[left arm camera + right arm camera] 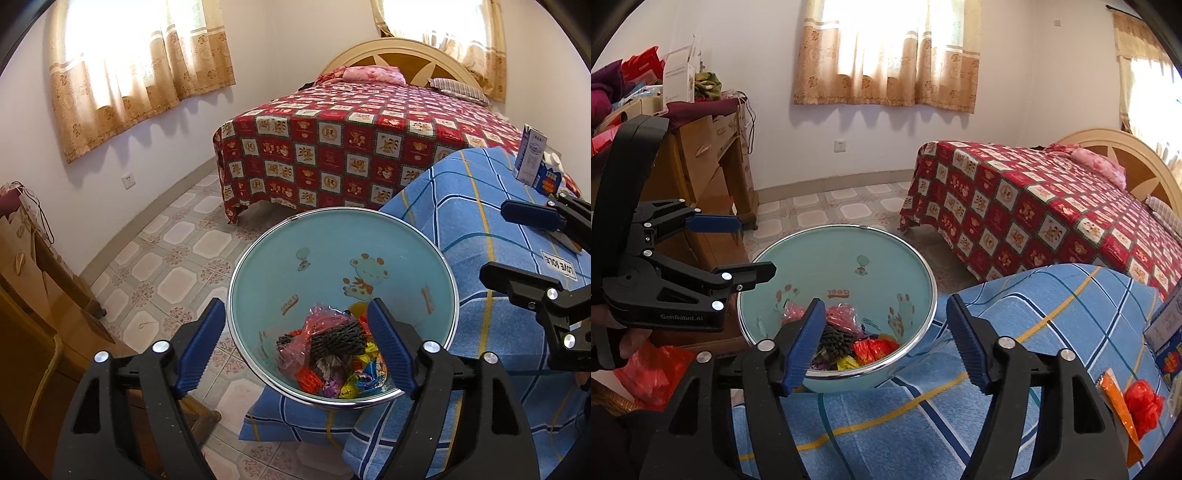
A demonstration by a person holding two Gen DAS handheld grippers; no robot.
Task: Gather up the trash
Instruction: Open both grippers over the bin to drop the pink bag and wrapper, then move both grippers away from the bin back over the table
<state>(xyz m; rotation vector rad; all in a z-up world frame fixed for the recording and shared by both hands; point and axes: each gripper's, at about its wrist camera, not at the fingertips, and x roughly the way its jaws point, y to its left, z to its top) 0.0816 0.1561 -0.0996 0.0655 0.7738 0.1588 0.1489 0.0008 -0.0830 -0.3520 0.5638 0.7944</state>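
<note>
A light blue bin point(332, 240) with a metal rim and cartoon prints stands at the edge of the blue checked cloth point(480, 206). Inside lie a pink wrapper point(321, 317), a dark coiled bundle point(338, 338) and several bright wrappers. My left gripper point(295, 306) hangs open over the bin, nothing between its fingers. My right gripper point(885, 301) is open too, above the bin's point(831, 258) near rim, and holds nothing. Each gripper shows in the other's view: the right gripper point(494, 240), the left gripper point(757, 246). A crumpled red plastic piece point(1143, 402) and an orange wrapper point(1115, 402) lie on the cloth.
Cartons point(533, 158) stand on the cloth at the far right. A bed with a red patterned cover point(351, 147) fills the back. A wooden cabinet point(713, 166) stands on the left, a red plastic bag point(653, 373) below it. Tiled floor point(166, 251) lies between.
</note>
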